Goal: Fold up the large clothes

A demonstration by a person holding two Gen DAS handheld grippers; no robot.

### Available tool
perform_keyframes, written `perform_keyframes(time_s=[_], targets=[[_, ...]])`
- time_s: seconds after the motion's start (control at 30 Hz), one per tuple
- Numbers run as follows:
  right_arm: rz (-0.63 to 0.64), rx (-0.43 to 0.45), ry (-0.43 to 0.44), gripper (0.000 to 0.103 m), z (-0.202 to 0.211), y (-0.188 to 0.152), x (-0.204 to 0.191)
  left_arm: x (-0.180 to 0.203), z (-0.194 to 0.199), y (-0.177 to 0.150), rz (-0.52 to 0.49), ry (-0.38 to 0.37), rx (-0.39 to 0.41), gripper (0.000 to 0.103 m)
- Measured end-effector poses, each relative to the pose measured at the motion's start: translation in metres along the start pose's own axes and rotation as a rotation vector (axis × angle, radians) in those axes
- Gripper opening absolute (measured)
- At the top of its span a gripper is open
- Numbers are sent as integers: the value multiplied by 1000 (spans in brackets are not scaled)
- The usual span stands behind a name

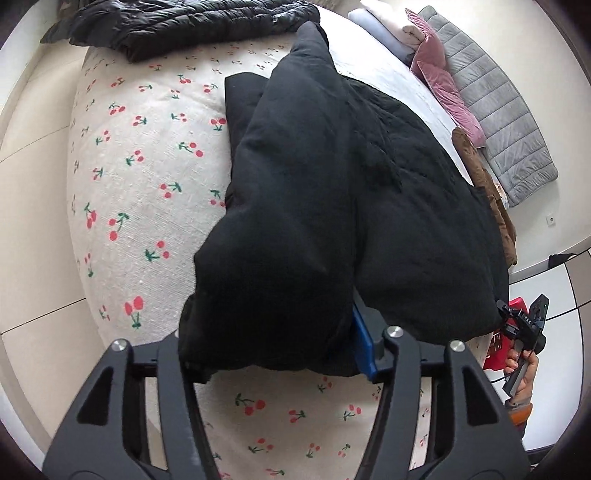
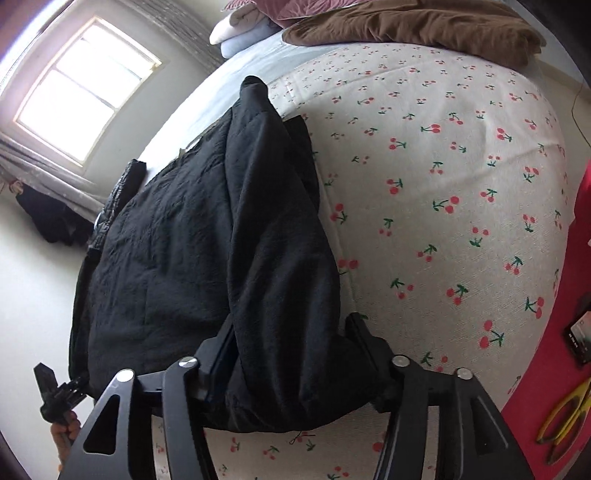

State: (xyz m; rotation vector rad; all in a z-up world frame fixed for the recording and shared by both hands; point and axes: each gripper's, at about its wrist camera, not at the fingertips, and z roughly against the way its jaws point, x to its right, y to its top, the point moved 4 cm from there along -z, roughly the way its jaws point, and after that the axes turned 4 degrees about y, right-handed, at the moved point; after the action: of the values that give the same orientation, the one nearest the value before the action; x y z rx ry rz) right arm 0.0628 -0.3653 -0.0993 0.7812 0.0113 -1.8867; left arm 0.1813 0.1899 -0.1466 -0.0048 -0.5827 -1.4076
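We should lift both near corners of the black coat evenly and carry them across toward the brown garment without letting the fold twist. The left gripper has coat hem bunched between its wide-set fingers; the right gripper likewise. The coat lies on the cherry-print sheet, short of the brown garment.

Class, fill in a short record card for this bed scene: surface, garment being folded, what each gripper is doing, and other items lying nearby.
surface: cherry-print sheet on a bed
garment: black padded coat, partly folded, lying on the sheet
left gripper: fingers closed around the coat's near edge
right gripper: fingers closed around the coat's near edge
nearby: black puffer jacket, brown garment, pink cushion, grey mat
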Motion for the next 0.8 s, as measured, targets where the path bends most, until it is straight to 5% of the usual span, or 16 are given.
perform_keyframes(time_s=[0.23,0.43,0.53,0.57,0.6,0.63,0.67,0.7,0.8], targets=[[106,109,-103,75,41,52,-17,27,26,53,-167,114,112,77],[109,105,-55,75,-11,125,-45,34,-24,139,-163,135,132,77],[72,89,-87,74,-53,155,-47,30,-59,173,-93,166,103,67],[55,91,-97,73,-65,162,-45,28,-66,181,-70,177,99,54],[36,101,-106,71,-74,168,-41,29,-73,190,-49,172,105,42],[21,114,-104,55,-81,171,-39,31,-75,196,-38,159,113,35],[13,127,-86,21,-87,175,-40,34,-77,201,-32,145,125,11],[7,149,-72,8,-88,177,-43,36,-74,204,-28,139,139,5],[99,324,-67,6,-60,177,-69,49,-26,203,-49,83,411,5]])
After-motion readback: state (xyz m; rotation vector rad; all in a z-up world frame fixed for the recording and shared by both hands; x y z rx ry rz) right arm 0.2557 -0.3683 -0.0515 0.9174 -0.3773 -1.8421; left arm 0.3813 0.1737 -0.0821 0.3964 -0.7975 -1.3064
